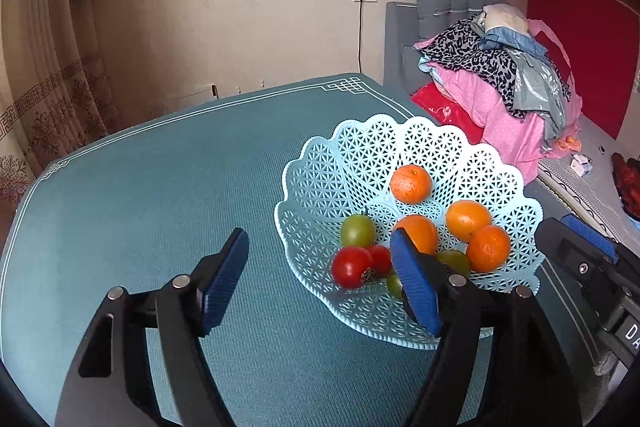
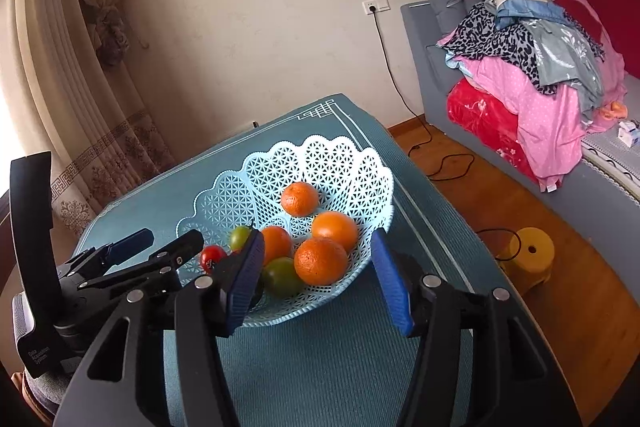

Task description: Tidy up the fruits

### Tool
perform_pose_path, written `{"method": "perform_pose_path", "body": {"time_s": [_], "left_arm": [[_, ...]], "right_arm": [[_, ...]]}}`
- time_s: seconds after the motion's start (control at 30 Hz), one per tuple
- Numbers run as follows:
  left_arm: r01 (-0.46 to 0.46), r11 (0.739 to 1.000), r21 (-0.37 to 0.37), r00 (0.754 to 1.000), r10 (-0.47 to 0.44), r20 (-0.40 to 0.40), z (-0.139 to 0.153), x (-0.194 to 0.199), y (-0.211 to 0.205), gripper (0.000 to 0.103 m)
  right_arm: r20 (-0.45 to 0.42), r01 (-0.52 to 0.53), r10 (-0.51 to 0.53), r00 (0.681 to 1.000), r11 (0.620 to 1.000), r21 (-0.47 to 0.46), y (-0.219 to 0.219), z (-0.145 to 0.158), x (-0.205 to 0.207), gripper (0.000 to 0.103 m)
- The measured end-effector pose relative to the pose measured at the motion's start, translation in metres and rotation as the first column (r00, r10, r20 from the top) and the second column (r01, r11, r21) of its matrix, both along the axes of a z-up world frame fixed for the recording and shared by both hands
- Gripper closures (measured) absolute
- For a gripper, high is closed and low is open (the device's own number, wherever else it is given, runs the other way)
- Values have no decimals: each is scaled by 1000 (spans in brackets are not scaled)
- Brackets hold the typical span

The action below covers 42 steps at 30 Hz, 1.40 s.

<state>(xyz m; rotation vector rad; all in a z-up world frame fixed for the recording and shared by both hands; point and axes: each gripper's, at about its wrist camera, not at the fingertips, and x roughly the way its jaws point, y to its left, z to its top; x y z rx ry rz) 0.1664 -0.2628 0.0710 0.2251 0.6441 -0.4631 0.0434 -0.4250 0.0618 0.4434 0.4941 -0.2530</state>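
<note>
Left gripper (image 1: pixel 320 267) jaws wide, right gripper (image 2: pixel 318 271) jaws wide, lattice basket (image 1: pixel 320 163) of oranges (image 1: pixel 411 183) between, laundry pile (image 2: pixel 532 67) behind.

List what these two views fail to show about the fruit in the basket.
- Left wrist view: the left gripper finger covers part of an orange and most of two green tomatoes.
- Right wrist view: the right gripper finger hides the red tomatoes partly.
- Exact tomato count: unclear.
- Basket underside: unseen.

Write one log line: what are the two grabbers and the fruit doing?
left gripper: open, empty | right gripper: open, empty | light blue lattice plastic basket: oranges, tomatoes inside | teal tablecloth: no loose fruit visible
</note>
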Motion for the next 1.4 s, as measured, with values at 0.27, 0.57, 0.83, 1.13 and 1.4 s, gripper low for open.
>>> {"method": "perform_pose_path", "body": {"time_s": [0.27, 0.57, 0.83, 1.13, 1.4], "left_arm": [[-24, 1000, 8, 999, 24, 41, 10, -9, 11, 26], [-26, 1000, 7, 996, 25, 83, 20, -24, 18, 22], [-24, 1000, 7, 993, 23, 113, 26, -37, 26, 9], [-71, 996, 44, 985, 64, 161, 26, -51, 35, 3], [-129, 991, 33, 974, 121, 192, 28, -59, 50, 3]], "right_arm": [[-6, -4, 4, 1000, 1000, -6, 4, 2, -4, 47], [-7, -3, 3, 1000, 1000, -15, 9, 5, -12, 47], [3, 2, -2, 1000, 1000, -29, 14, 10, -20, 28], [-48, 14, -17, 999, 998, -65, 16, 4, -24, 15], [-77, 35, -52, 996, 978, -204, 31, 6, -31, 7]]}}
